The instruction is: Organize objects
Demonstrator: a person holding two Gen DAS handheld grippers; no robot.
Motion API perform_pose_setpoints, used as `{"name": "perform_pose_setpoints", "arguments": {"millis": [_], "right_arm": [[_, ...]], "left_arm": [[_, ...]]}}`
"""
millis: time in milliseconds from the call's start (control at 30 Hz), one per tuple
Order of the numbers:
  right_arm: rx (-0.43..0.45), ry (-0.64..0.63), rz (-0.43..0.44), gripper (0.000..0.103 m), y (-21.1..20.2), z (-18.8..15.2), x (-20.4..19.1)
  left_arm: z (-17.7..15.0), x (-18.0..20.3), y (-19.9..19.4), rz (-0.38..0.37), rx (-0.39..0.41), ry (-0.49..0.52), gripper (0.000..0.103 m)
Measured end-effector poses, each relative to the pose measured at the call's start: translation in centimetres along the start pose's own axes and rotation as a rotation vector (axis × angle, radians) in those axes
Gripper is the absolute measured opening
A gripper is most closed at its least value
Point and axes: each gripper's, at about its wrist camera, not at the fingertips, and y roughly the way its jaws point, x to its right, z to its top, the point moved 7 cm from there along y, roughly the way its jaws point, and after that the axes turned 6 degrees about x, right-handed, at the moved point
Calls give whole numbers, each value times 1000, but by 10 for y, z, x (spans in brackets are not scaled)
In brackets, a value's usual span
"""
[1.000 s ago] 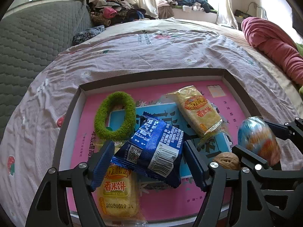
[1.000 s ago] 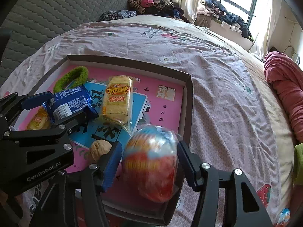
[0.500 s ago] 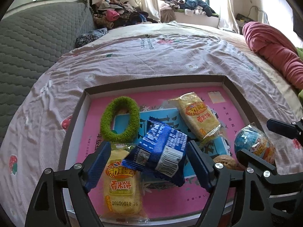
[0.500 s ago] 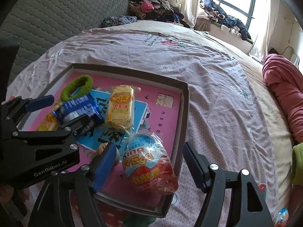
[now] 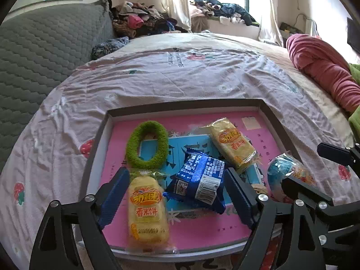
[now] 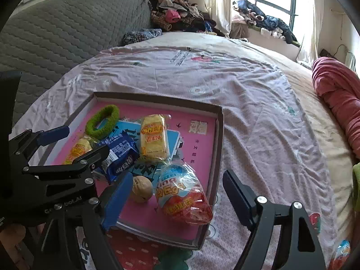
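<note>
A shallow box with a pink floor (image 5: 247, 121) (image 6: 202, 148) lies on the bed. In it are a green fuzzy ring (image 5: 147, 145) (image 6: 102, 121), two yellow rice-cake packets (image 5: 147, 211) (image 5: 232, 144) (image 6: 154, 138), a blue snack packet (image 5: 198, 180) (image 6: 120, 155), a walnut (image 6: 140, 189) and a wrapped blue-and-red egg toy (image 6: 182, 195) (image 5: 285, 174). My left gripper (image 5: 176, 199) is open and empty just above the blue packet. My right gripper (image 6: 177, 204) is open and empty, its fingers either side of the egg.
The bed has a wrinkled pale printed sheet (image 5: 180, 76). A grey quilted headboard (image 5: 40, 45) is on the left, a pink rolled blanket (image 5: 324, 72) on the right. Clothes are piled at the window (image 5: 220, 9). Another wrapped egg (image 6: 340, 252) lies at the bed's right edge.
My left gripper let go of the blue packet, which now lies in the box. My right gripper let go of the egg, now resting in the box. Both grippers opened and drew back.
</note>
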Motion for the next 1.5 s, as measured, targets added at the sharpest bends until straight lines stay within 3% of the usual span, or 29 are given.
{"name": "perform_pose_setpoints", "arguments": {"millis": [100, 433, 567, 900, 1400, 1433, 1467, 1500], "right_arm": [[13, 19, 1, 90, -7, 1, 0], [49, 87, 20, 90, -33, -1, 1], [74, 90, 10, 98, -48, -2, -3], [71, 94, 8, 98, -88, -9, -19], [137, 106, -4, 102, -144, 10, -30], [143, 105, -7, 102, -146, 11, -31], [146, 102, -9, 102, -148, 12, -32], [144, 98, -12, 102, -150, 12, -34]], "left_arm": [[0, -3, -7, 0, -3, -5, 88], [-10, -29, -29, 28, -2, -41, 89], [-17, -37, -39, 9, -11, -69, 89], [-12, -45, -98, 14, 34, -72, 89], [6, -52, -163, 22, 95, -71, 89], [7, -54, -165, 22, 99, -75, 91], [7, -56, -168, 24, 97, -78, 103], [7, -57, -169, 27, 100, -78, 102]]}}
